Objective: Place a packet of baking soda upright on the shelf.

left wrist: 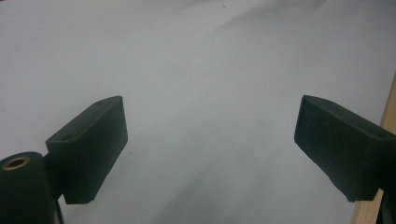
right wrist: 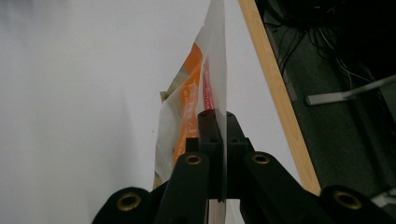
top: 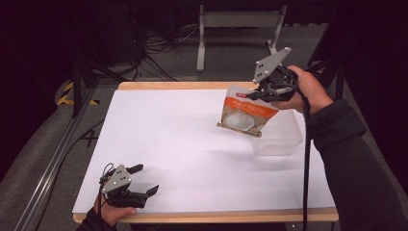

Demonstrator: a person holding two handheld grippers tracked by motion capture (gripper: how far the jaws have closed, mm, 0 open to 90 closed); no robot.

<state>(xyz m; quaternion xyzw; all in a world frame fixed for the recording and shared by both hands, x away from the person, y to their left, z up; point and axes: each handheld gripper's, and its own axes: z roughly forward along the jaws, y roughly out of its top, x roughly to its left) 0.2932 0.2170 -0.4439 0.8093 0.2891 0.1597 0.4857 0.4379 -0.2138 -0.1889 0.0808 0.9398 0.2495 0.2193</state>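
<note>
We see the right claw (top: 263, 94) clamped on the pouch's (top: 244, 114) flat top seal; light, limp, slippery, it hangs below. Left claw (top: 144, 179) gapes empty.

sleeve (top: 353, 159) dark, ribbed cuff | jaws black | cable (top: 306, 159) black – plates grey

The high view looks forward and down from above my side, taking in the whole white worktop (top: 192, 144) from some way off. My left hand-held gripper (left wrist: 210, 144) carries a camera aimed close and low across that same white surface. My right hand-held gripper (right wrist: 217, 126) carries one looking down on the worktop's wooden far edge
</note>
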